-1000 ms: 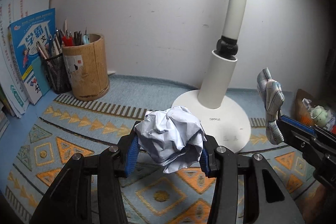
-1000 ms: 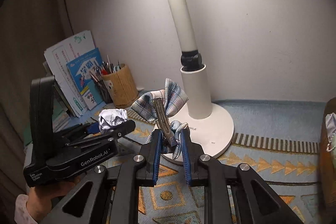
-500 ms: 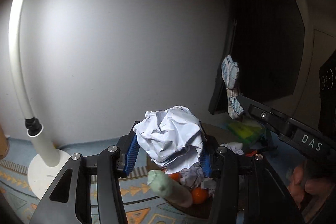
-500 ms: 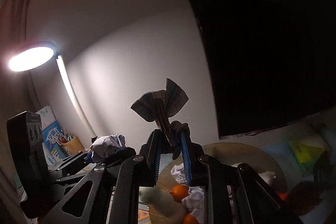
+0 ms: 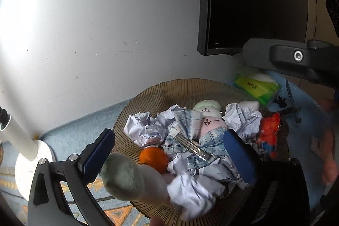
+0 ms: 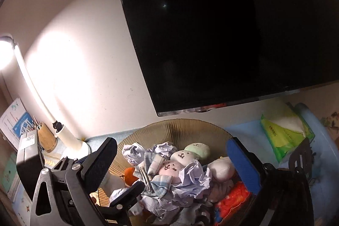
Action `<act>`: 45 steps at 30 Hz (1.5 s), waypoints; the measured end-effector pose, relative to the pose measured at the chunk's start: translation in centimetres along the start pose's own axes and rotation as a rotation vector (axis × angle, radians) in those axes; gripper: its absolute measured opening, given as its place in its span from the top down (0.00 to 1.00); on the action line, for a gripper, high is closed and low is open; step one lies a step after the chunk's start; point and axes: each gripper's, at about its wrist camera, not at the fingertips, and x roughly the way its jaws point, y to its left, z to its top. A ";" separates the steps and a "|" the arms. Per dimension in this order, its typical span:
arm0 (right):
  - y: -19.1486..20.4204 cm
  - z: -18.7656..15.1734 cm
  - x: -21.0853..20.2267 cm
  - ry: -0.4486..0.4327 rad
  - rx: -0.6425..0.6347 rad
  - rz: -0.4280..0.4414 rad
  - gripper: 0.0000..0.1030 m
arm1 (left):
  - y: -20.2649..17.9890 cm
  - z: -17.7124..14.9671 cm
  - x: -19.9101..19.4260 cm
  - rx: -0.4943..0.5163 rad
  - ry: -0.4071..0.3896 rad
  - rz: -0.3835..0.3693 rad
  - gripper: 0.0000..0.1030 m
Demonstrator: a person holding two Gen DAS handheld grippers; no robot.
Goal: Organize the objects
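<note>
Both tools are up over the round ribbed woven basket [image 5: 161,90] now, and both are spread wide with nothing between the pads. The left gripper [image 5: 169,154] has its blue-padded fingers [image 5: 99,154] standing well apart, one at seven o'clock and one at four o'clock in its own view, framing the pile. The right gripper [image 6: 171,164] is just as wide, jaws parted over the same heap. The blue-and-white plaid fabric bow with a silver metal clip [image 5: 188,139] lies on top of the pile at the centre of the left view, clip facing up, resting against a pale pink plush ball with a drawn face [image 5: 209,123]. In the right wrist view that bow [image 6: 156,173] sits at about six o'clock, tucked between crumpled paper. A blurred crumpled white paper ball [image 5: 190,194] is at six o'clock in the left view, at the near edge of the basket, free of the pads; I cannot tell whether it has settled. Around it: a small orange fruit [image 5: 153,159] at seven o'clock of the bow, a fuzzy green-and-white plush [image 5: 131,179] just beside it, more crumpled white paper wads [image 5: 144,128] at ten o'clock, a red-orange plush toy [image 5: 268,135] at three o'clock. A green tissue pack [image 5: 256,86] sits beyond the rim at two o'clock, below a black wall screen [image 6: 211,35]. The white desk lamp base [image 5: 27,162] stands at nine o'clock.
</note>
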 end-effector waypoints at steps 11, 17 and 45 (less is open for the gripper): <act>4.4 0.9 -5.1 -0.029 -0.002 -0.028 0.00 | 3.9 -1.3 -5.5 -0.118 0.020 0.066 0.00; 11.1 -5.2 -7.9 0.086 0.064 0.160 0.00 | 11.4 -6.2 -14.8 -0.153 0.107 0.265 0.00; 20.1 -27.1 -3.4 0.392 -0.293 -0.039 0.00 | 20.1 -29.5 -23.4 -0.380 0.267 0.394 0.00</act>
